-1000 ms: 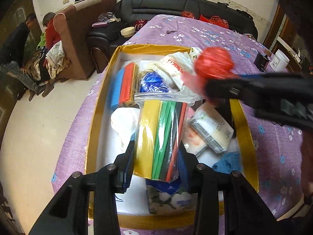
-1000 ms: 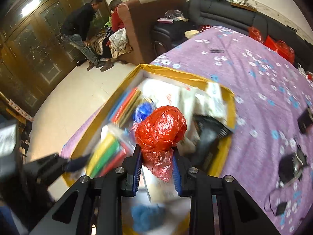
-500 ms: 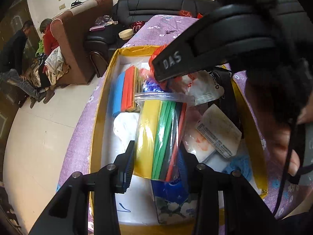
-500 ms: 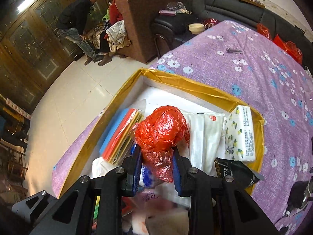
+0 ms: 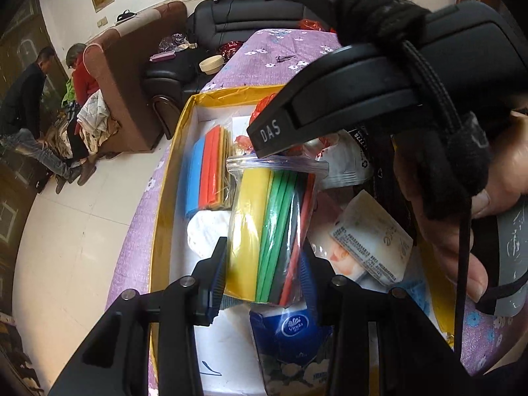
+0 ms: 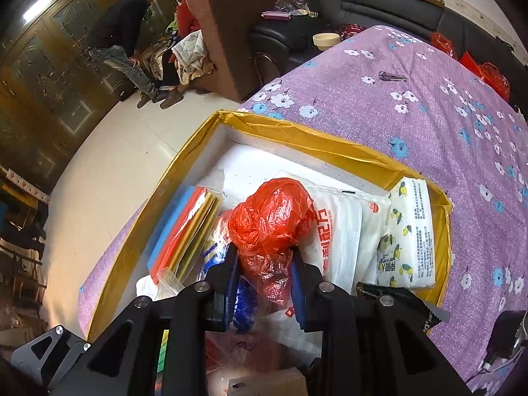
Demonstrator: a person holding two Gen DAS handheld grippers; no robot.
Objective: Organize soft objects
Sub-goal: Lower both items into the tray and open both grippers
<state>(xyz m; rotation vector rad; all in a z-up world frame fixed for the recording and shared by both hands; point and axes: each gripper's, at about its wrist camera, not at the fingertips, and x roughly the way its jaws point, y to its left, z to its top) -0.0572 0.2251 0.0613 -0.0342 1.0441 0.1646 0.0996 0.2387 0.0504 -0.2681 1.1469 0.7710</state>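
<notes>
The left gripper [image 5: 264,264] was clamped on a clear zip bag of coloured foam sheets [image 5: 272,234], held over the gold-rimmed box [image 6: 316,135] on the purple floral tablecloth [image 6: 429,105]. The right gripper [image 6: 262,280] was closed on a crumpled red plastic bag [image 6: 270,217], above the white packets [image 6: 343,231] inside the box. A lemon-print tissue pack [image 6: 409,234] lay against the box's right wall.

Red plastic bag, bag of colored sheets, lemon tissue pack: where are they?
red plastic bag [image 6: 270,211], right wrist view, crumpled top.
bag of colored sheets [image 5: 264,231], left wrist view, green sheet.
lemon tissue pack [image 6: 409,237], right wrist view, printed front.
</notes>
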